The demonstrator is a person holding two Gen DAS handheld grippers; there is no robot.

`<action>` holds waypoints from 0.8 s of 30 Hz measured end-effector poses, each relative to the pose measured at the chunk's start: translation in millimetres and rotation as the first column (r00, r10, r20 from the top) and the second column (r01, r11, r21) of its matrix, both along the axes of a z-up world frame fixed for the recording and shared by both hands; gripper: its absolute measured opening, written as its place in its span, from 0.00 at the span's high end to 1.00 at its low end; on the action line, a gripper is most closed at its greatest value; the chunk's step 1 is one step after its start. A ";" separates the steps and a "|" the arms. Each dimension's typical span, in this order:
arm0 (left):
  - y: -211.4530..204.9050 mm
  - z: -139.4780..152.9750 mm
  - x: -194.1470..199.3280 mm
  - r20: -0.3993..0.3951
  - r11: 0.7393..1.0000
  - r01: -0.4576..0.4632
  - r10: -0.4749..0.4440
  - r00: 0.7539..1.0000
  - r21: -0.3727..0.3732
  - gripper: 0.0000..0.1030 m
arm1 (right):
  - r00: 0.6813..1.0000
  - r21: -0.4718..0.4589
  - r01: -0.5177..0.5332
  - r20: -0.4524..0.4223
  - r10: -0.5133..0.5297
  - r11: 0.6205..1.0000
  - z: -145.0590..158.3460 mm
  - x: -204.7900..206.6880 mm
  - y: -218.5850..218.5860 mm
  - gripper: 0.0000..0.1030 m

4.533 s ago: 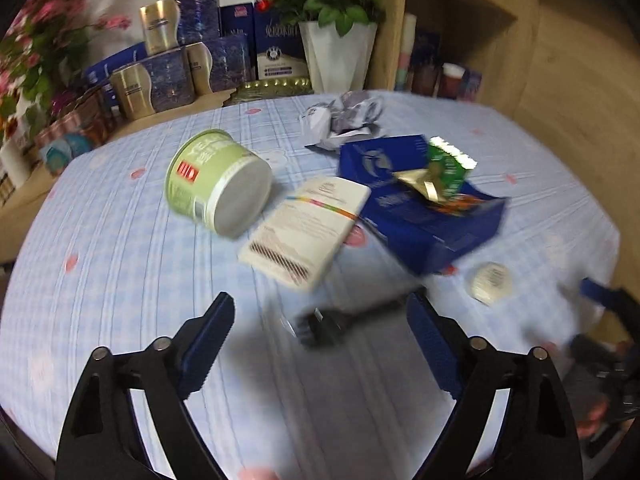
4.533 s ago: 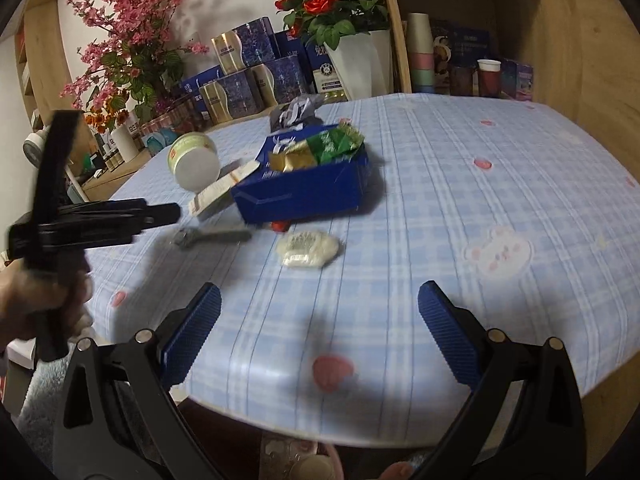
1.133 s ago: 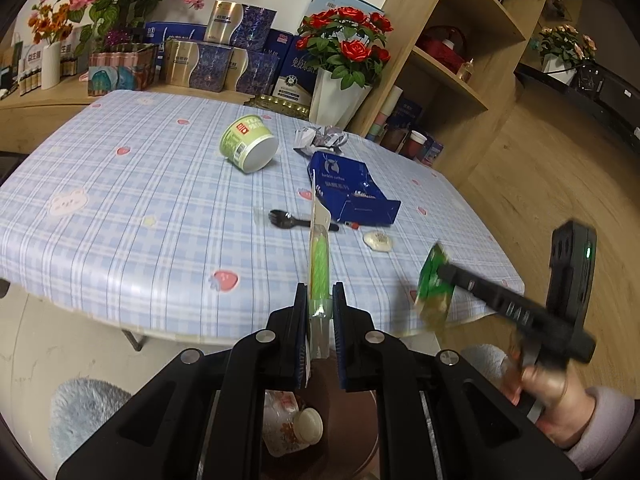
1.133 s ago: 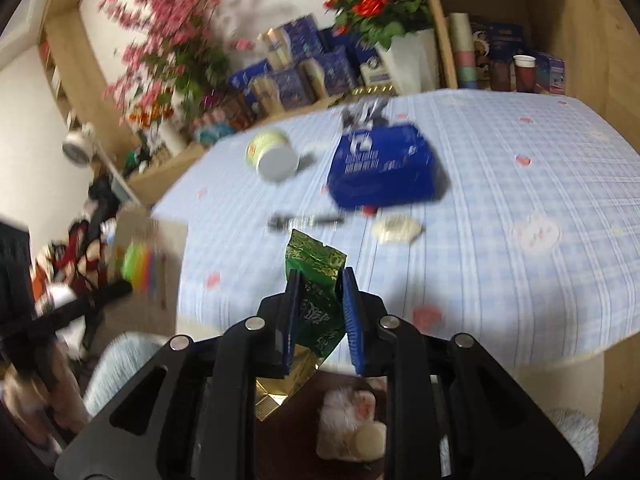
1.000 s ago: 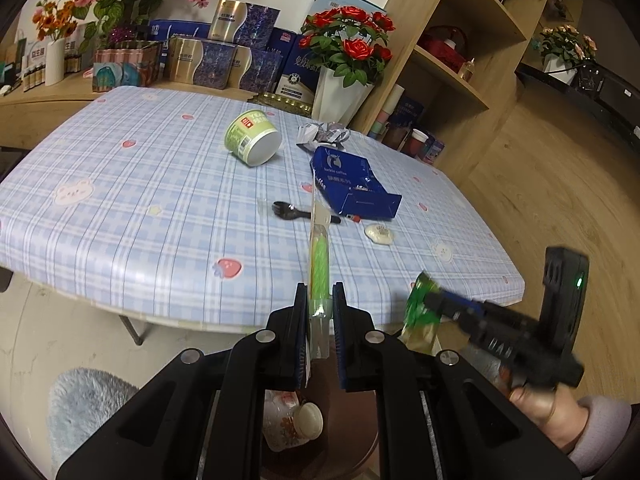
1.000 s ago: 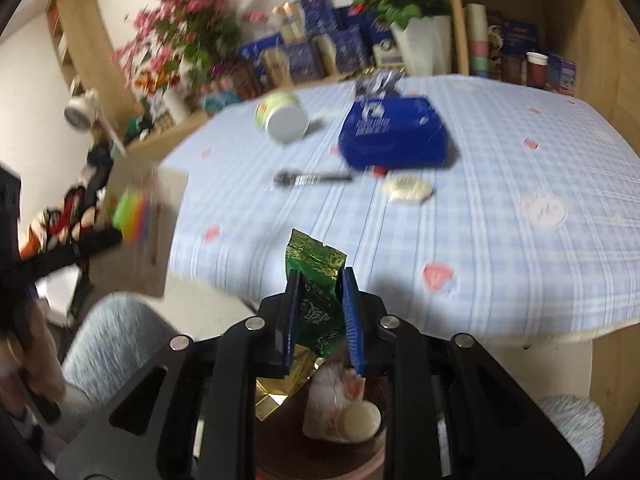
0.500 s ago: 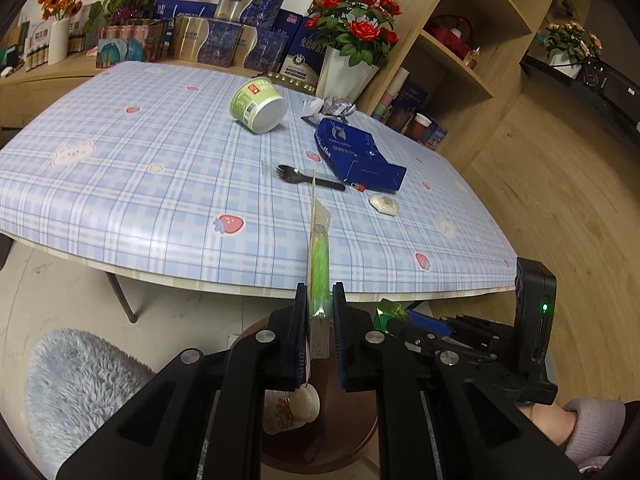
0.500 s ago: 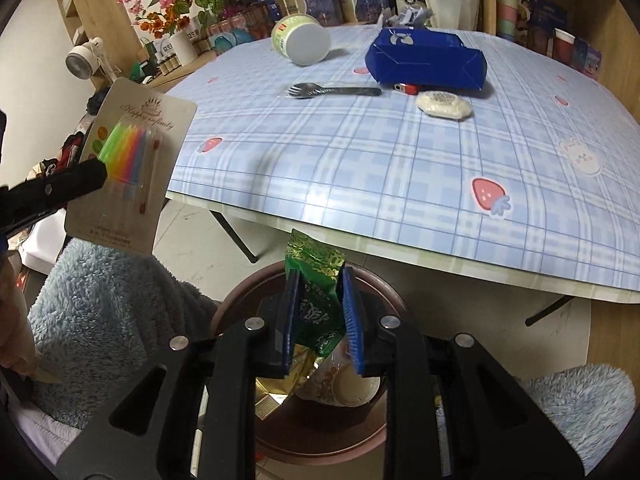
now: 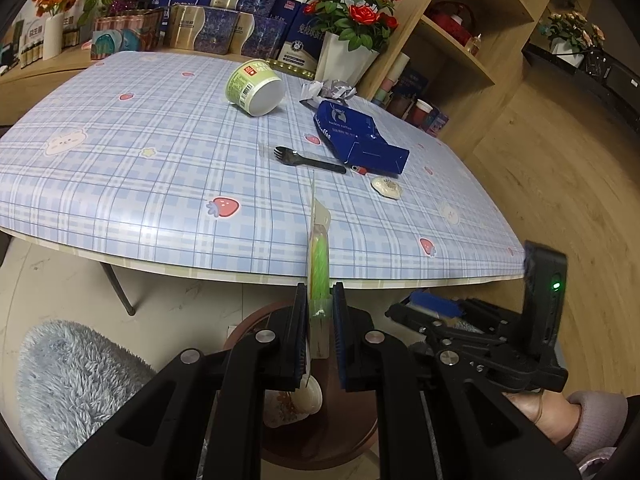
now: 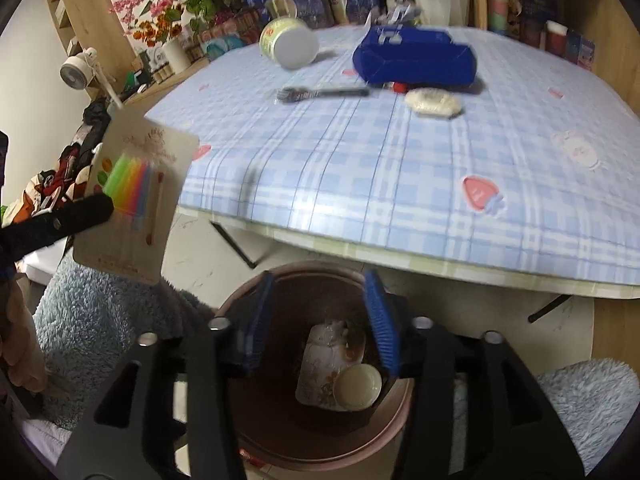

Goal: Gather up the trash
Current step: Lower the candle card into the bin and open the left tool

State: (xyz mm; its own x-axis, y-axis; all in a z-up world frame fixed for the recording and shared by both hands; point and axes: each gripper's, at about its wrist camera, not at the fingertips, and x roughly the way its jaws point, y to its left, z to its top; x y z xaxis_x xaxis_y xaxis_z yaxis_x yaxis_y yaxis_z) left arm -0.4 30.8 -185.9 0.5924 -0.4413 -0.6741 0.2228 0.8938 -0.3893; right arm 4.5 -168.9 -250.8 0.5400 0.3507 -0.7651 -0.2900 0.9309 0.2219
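My left gripper [image 9: 320, 320] is shut on a candle card [image 9: 319, 240], seen edge-on here and as a beige card with coloured candles [image 10: 136, 196] in the right wrist view. It hangs over a brown round bin [image 9: 360, 436] on the floor below the table edge. My right gripper [image 10: 320, 300] hovers right above the bin [image 10: 320, 267]; its jaws are opening with nothing between them. In the bin lie a white flowered packet [image 10: 322, 372] and a round lid [image 10: 358, 386]. A green cup [image 9: 256, 86], blue box [image 9: 356, 136], black fork [image 9: 308, 160] and white wrapper [image 9: 386, 187] remain on the table.
The blue-checked table [image 9: 160, 160] overhangs the bin's far side. Crumpled foil [image 9: 332, 90] lies behind the blue box. Grey fluffy rugs [image 9: 80, 380] flank the bin. A rose vase [image 9: 348, 60], gift boxes and wooden shelves [image 9: 460, 40] stand behind the table.
The right gripper's jaws have parted and the green packet is gone from between them. Both grippers have sunk toward the bin; the left keeps its hold on the candle card.
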 end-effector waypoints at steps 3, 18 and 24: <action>-2.8 -2.6 -0.8 -0.008 1.000 0.010 -0.010 1.000 0.005 0.88 | 0.995 -0.001 0.049 0.086 -0.049 0.999 12.4 -5.2 -7.1 0.24; -28.2 -31.4 4.4 -0.128 0.994 0.082 -0.073 0.989 0.069 0.88 | 0.950 -0.041 0.215 0.242 -0.199 0.976 26.4 -7.2 -31.9 0.06; -36.0 -44.9 7.6 -0.193 0.988 0.115 -0.094 0.977 0.099 0.88 | 0.941 -0.023 0.261 0.231 -0.249 0.965 23.4 -5.0 -42.2 0.06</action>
State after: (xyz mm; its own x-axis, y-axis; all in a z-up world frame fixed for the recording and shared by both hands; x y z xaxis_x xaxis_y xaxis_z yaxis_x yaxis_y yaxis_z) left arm 7.2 -5.2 -230.9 0.4058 -0.4120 -0.8158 0.2495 0.9087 -0.3348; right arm -0.5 -211.1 -227.4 0.7653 0.1410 -0.6280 -0.0778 0.9888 0.1272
